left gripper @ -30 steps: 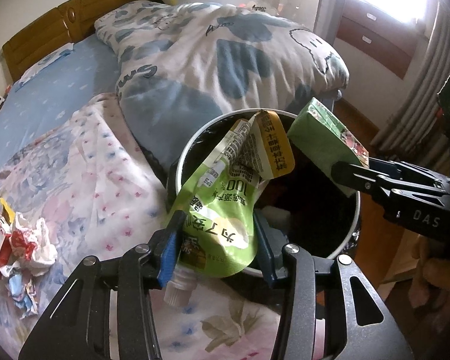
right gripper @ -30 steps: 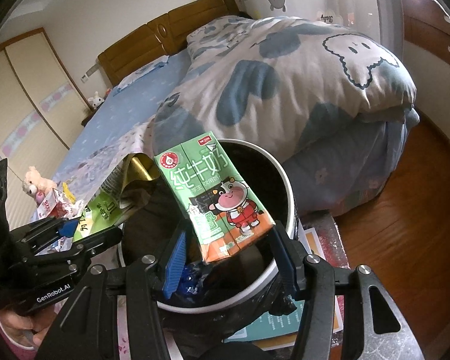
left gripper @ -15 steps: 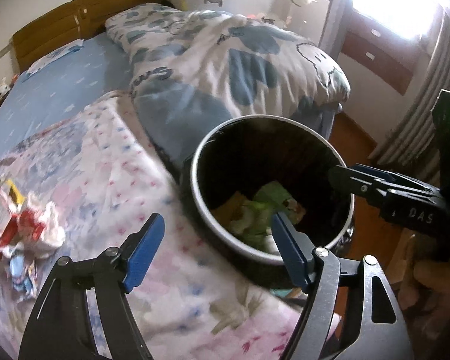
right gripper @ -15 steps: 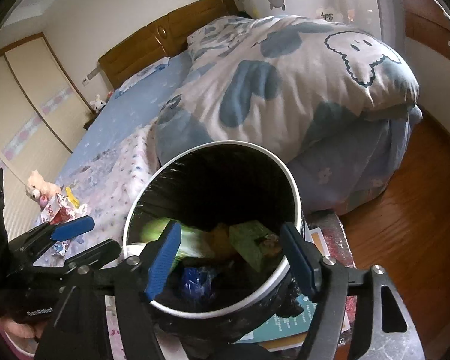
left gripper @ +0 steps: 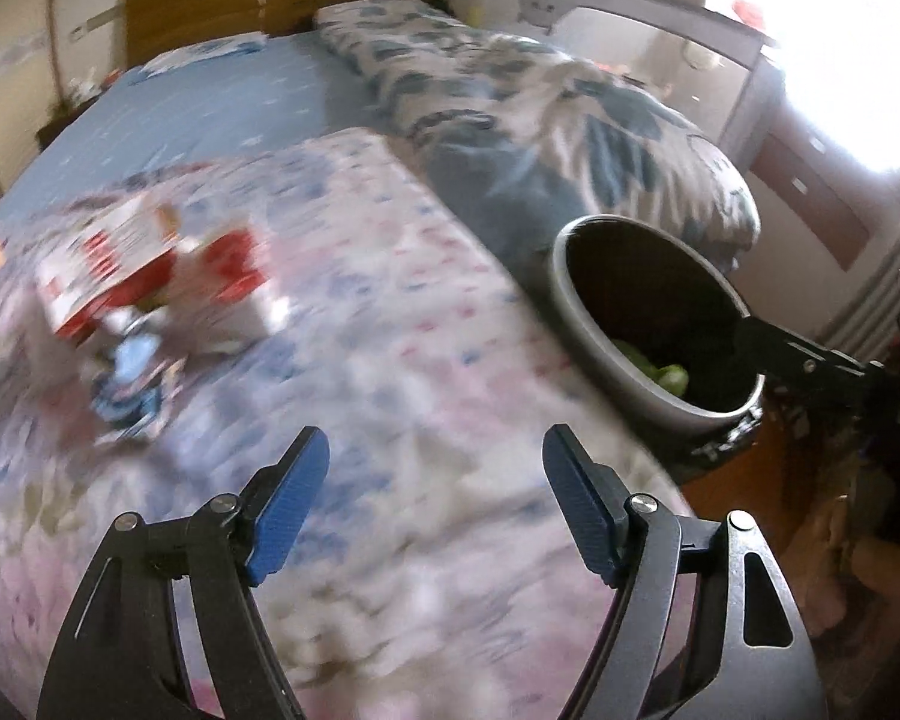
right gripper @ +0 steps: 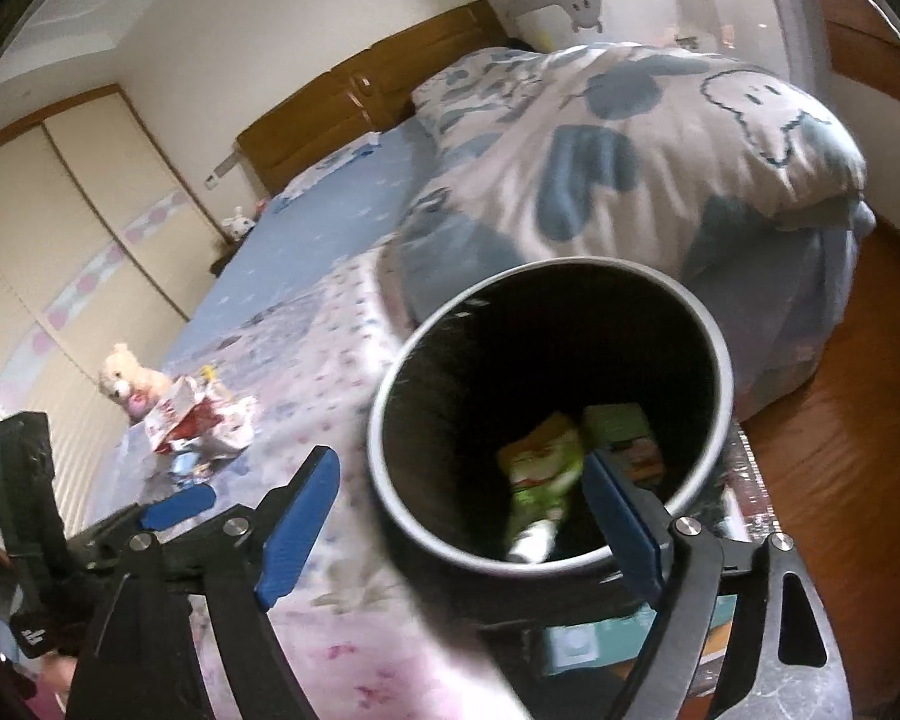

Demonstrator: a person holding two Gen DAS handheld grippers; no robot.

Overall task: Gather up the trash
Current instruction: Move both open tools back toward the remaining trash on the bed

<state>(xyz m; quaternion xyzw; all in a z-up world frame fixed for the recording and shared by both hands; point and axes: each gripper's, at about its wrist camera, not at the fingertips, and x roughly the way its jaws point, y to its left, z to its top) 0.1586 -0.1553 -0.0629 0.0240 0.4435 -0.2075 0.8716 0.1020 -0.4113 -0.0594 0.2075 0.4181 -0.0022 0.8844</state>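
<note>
On the bed's floral sheet (left gripper: 402, 312), toward its left edge, lies a blurred pile of red-and-white wrappers (left gripper: 150, 294). The left gripper (left gripper: 435, 504) hovers over the sheet, jaws wide apart and empty. Only the right wrist view shows a plush bear (right gripper: 127, 383) beside the pile and, inside the trash bin (right gripper: 723, 360) at the bed's right edge, a green pouch (right gripper: 540, 474) and green carton (right gripper: 621, 426). The right gripper (right gripper: 459, 516), jaws spread and empty, straddles the bin's near rim, which hides the sheet's corner.
</note>
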